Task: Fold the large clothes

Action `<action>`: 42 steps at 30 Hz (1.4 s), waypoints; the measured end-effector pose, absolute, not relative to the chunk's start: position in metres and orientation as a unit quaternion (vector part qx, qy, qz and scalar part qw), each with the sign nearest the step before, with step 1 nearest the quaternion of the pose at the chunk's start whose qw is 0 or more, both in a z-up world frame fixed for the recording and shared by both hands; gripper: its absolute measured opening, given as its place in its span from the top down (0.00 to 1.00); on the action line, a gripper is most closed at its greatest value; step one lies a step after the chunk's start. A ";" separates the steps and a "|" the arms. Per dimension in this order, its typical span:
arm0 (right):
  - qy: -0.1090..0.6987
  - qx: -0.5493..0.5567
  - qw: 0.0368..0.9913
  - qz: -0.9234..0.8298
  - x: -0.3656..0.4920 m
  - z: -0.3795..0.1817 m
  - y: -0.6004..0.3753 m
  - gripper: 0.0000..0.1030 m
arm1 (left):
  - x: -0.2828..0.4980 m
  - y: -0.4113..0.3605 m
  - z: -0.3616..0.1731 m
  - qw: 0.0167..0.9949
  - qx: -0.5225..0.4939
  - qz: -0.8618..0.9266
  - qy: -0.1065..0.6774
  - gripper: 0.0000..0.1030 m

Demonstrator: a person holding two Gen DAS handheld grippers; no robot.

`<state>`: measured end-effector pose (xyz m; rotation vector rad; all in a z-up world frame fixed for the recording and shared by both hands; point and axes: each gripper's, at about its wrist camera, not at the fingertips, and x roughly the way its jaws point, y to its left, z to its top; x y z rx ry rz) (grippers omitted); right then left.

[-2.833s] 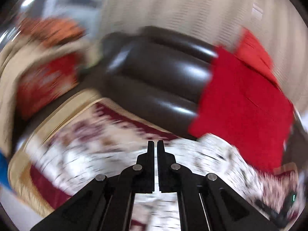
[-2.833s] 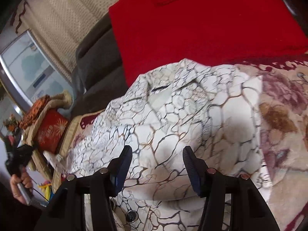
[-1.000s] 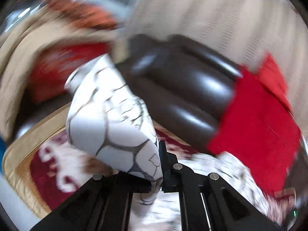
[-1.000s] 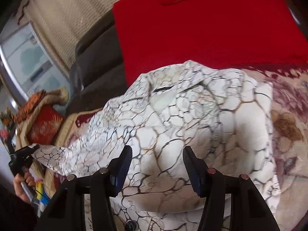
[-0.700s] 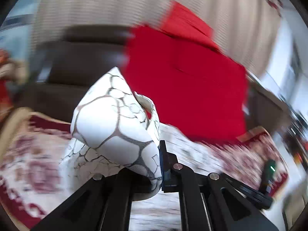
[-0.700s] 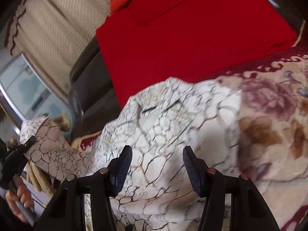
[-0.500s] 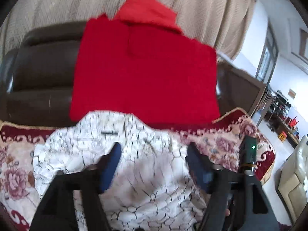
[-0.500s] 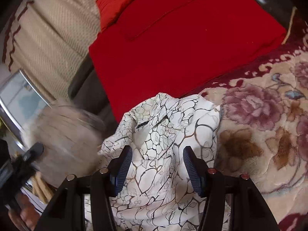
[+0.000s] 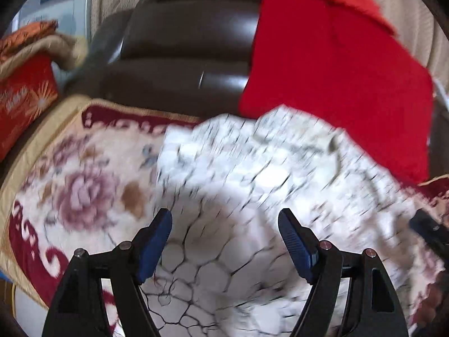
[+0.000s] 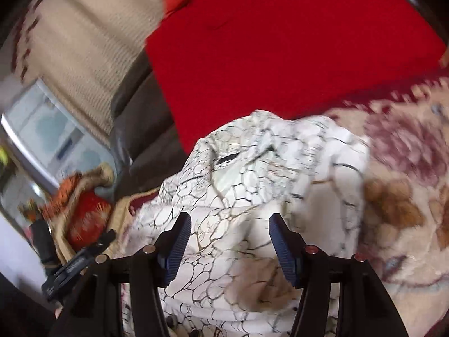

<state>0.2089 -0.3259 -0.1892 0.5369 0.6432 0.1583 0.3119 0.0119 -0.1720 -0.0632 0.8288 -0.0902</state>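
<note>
A white shirt with a dark crackle print (image 9: 252,174) lies bunched on a floral blanket (image 9: 84,185) over a dark sofa. My left gripper (image 9: 224,221) hovers just above the shirt's near part, open wide, with nothing pinched between its blue pads. My right gripper (image 10: 230,221) is open too, pointing down at the shirt (image 10: 252,174) below its collar, and the cloth lies under the jaws untouched. The left gripper (image 10: 81,258) shows at the lower left of the right wrist view. The right gripper's tip (image 9: 429,230) shows at the right edge of the left wrist view.
A red cloth (image 9: 336,70) hangs over the dark sofa back (image 9: 182,50) behind the shirt. A red embroidered cushion (image 9: 22,98) and a tan blanket lie at the left end. A beige curtain (image 10: 84,42) hangs behind.
My left gripper held the shirt's sleeve pinched, swung it right across the shirt's body, let it go and opened wide. It has since dropped closer to the shirt. The right gripper stayed open.
</note>
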 end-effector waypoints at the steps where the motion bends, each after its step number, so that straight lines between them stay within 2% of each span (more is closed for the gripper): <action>1: 0.320 0.233 0.915 0.074 0.211 -0.190 -0.316 0.42 | 0.313 0.008 -0.185 0.908 -0.018 -0.039 0.416 0.24; 3: 0.353 0.192 0.913 0.068 0.217 -0.201 -0.300 0.48 | 0.315 -0.003 -0.208 0.900 0.026 -0.025 0.435 0.24; 5: 0.423 0.153 0.892 0.046 0.231 -0.228 -0.288 0.59 | 0.312 -0.010 -0.214 0.903 0.054 -0.026 0.425 0.24; 6: 0.446 0.137 0.884 0.033 0.235 -0.238 -0.284 0.60 | 0.311 -0.011 -0.214 0.904 0.057 -0.026 0.422 0.24; 8: 0.441 0.105 0.891 0.021 0.234 -0.239 -0.276 0.63 | 0.309 -0.007 -0.212 0.905 0.050 -0.032 0.421 0.23; 10: 0.408 0.084 0.909 0.021 0.228 -0.227 -0.269 0.60 | 0.309 -0.003 -0.212 0.905 0.038 -0.038 0.423 0.23; 14: 0.364 0.098 0.925 0.044 0.224 -0.212 -0.262 0.60 | 0.308 -0.003 -0.213 0.906 0.044 -0.040 0.419 0.23; 20: 0.437 0.067 0.896 0.024 0.250 -0.244 -0.239 0.59 | 0.308 -0.006 -0.211 0.907 0.045 -0.040 0.418 0.23; 27: 0.391 0.113 0.913 0.011 0.262 -0.221 -0.254 0.59 | 0.308 -0.006 -0.212 0.907 0.051 -0.041 0.417 0.22; 29: 0.427 0.123 0.896 -0.005 0.276 -0.234 -0.256 0.51 | 0.308 -0.007 -0.213 0.907 0.054 -0.041 0.415 0.22; 31: 0.462 0.126 0.878 -0.011 0.284 -0.254 -0.256 0.50 | 0.308 -0.009 -0.214 0.907 0.061 -0.038 0.414 0.21; 34: 0.449 0.098 0.888 -0.014 0.278 -0.247 -0.247 0.50 | 0.309 -0.008 -0.214 0.907 0.061 -0.034 0.414 0.18; 37: 0.427 0.120 0.896 0.004 0.264 -0.236 -0.251 0.50 | 0.307 -0.004 -0.212 0.908 0.051 -0.033 0.414 0.17; 42: 0.412 0.112 0.904 0.004 0.230 -0.226 -0.265 0.50 | 0.289 -0.006 -0.200 0.922 0.068 -0.045 0.379 0.17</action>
